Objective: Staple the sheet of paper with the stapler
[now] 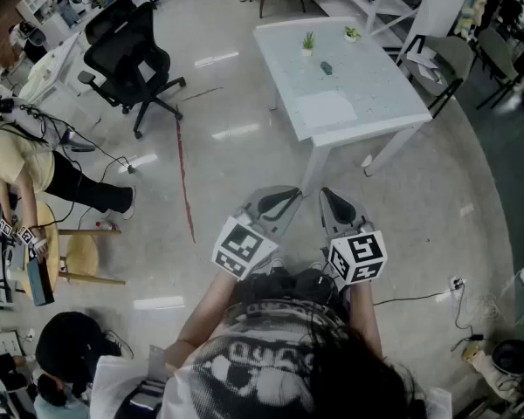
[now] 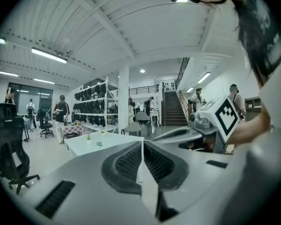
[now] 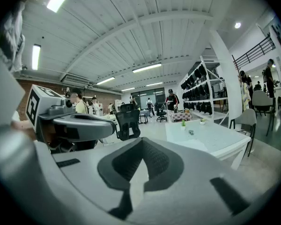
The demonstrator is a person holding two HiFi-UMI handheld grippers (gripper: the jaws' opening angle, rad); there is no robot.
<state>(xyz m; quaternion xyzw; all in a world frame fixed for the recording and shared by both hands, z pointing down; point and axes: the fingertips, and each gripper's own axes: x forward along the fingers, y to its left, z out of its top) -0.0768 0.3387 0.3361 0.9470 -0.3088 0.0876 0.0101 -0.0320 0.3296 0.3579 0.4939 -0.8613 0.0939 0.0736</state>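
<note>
- While both claws point outward close in front of the person's chest, another person in a yellow top (image 1: 16,157) is far off to the left of the left claw (image 1: 284,201), next to a wooden stool (image 1: 77,257).
- A black office chair (image 1: 129,55) stands ahead of the left claw and to its left, well apart from it.
- A thin red line (image 1: 183,177) runs along the floor between that chair and the left claw.
- The left claw has its jaws pressed fully together, ribbed pads meeting. It grips nothing.
- The right claw (image 1: 332,203) sits just beside the left one, on its right, and the two tips do not touch. Its jaws are also closed tight on each other, with nothing between them.
- A white table (image 1: 393,103) stands ahead of both claws and a little to the right, well apart from them.
- The sheet of paper (image 1: 326,109) lies flat on the table near the edge closest to the claws.
- The stapler (image 1: 327,68), small and dark, lies beyond the sheet towards the middle of the table. It does not touch the sheet and is well apart from either claw.
- Two small potted plants (image 1: 308,41) stand along the table's far edge, the farthest things from the claws.
- A dark cable (image 1: 410,299) trails across the floor to the right of the right claw.
</note>
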